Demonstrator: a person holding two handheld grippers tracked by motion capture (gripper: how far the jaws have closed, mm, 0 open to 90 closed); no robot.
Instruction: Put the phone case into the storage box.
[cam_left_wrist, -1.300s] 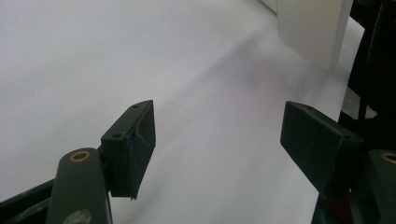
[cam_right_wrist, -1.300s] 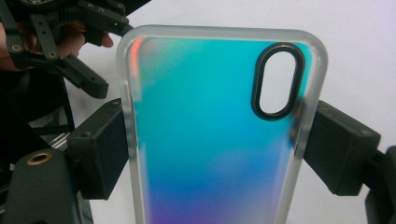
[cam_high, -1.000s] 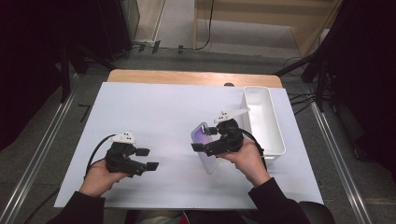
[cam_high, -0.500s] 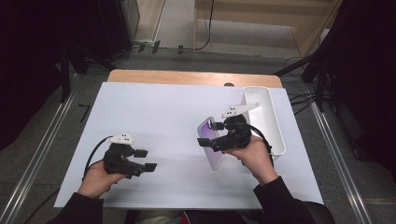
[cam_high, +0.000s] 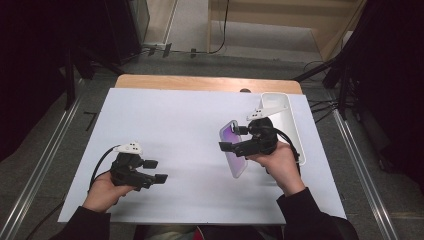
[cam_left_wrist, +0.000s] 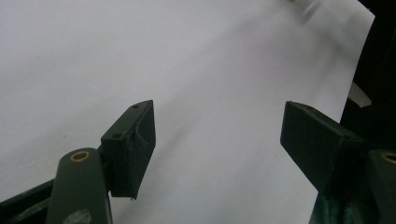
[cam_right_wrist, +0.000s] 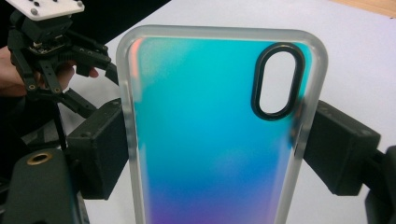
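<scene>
A translucent phone case (cam_high: 234, 150) with a blue-to-purple sheen and a black oval camera hole hangs above the white table cover (cam_high: 190, 115), right of centre. My right gripper (cam_high: 233, 139) is shut on it, one jaw pressing each long edge. The right gripper view shows the phone case (cam_right_wrist: 210, 140) upright between the jaws of the right gripper (cam_right_wrist: 215, 149). My left gripper (cam_high: 156, 171) rests low at the front left, open with nothing between its jaws. In its own view the left gripper (cam_left_wrist: 217, 140) has bare white cover between its wide-apart jaws.
A white rectangular tray (cam_high: 292, 125) stands at the right edge of the cover, just behind my right hand. A strip of wooden tabletop (cam_high: 200, 82) runs along the far side. Dark floor and metal rails flank the table.
My right gripper has risen and shifted a little to the right, toward the tray, carrying the phone case with it. The left gripper has stayed where it was.
</scene>
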